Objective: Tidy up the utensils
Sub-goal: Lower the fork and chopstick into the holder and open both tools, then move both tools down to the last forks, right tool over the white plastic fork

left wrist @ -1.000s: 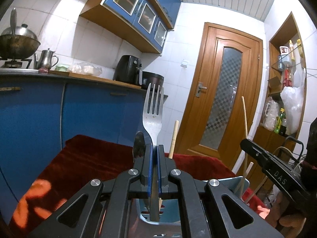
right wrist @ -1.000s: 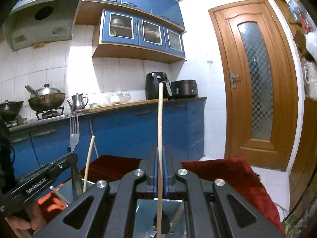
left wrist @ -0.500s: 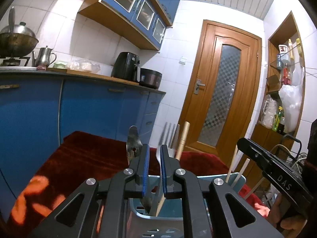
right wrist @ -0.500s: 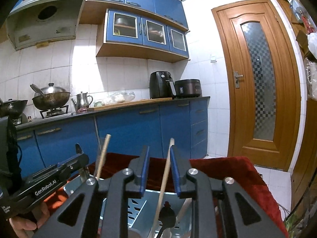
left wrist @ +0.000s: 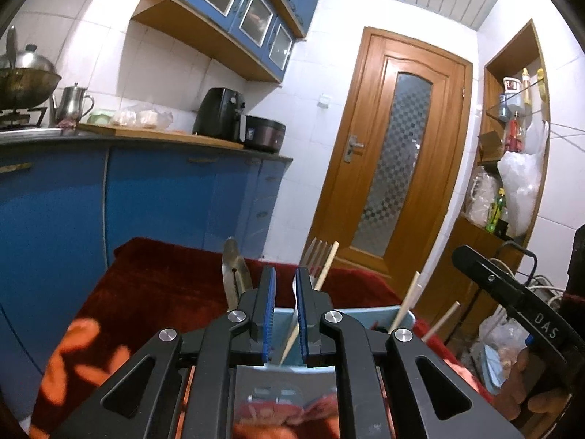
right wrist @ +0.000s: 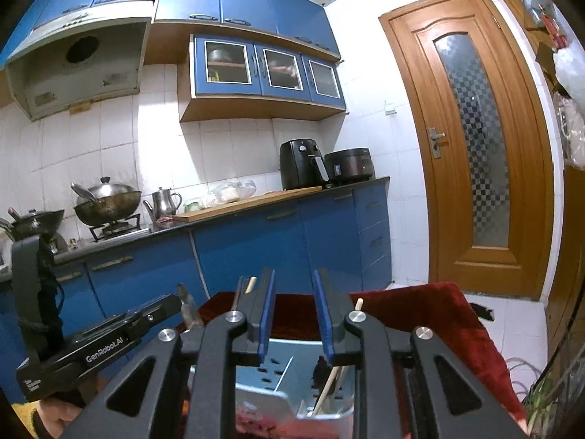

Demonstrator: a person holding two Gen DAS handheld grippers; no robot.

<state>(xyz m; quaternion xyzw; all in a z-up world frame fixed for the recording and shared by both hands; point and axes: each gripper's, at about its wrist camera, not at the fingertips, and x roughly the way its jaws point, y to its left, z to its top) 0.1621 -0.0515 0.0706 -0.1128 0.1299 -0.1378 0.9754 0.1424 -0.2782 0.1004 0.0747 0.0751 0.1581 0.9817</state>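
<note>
A light blue utensil holder (left wrist: pixel 380 316) stands on a red cloth; it also shows in the right wrist view (right wrist: pixel 292 366). In it stand a steel fork (left wrist: pixel 317 252), a spoon (left wrist: pixel 232 267) and several wooden chopsticks (left wrist: pixel 406 301). My left gripper (left wrist: pixel 284 292) is open and empty just above the holder, with a chopstick (left wrist: pixel 292 340) showing in the gap beyond. My right gripper (right wrist: pixel 292 303) is open and empty above the holder, with chopsticks (right wrist: pixel 331 384) below it.
The red cloth (left wrist: pixel 157 285) covers the table. Blue kitchen cabinets (right wrist: pixel 256 248) with a countertop, pots and an air fryer (right wrist: pixel 301 162) stand behind. A wooden door (right wrist: pixel 475 146) is at the right. The other gripper's body (left wrist: pixel 512 303) is at the right in the left wrist view.
My left gripper let go of the fork and my right gripper let go of a chopstick; both now stand in the holder. Both grippers opened wider and drew back.
</note>
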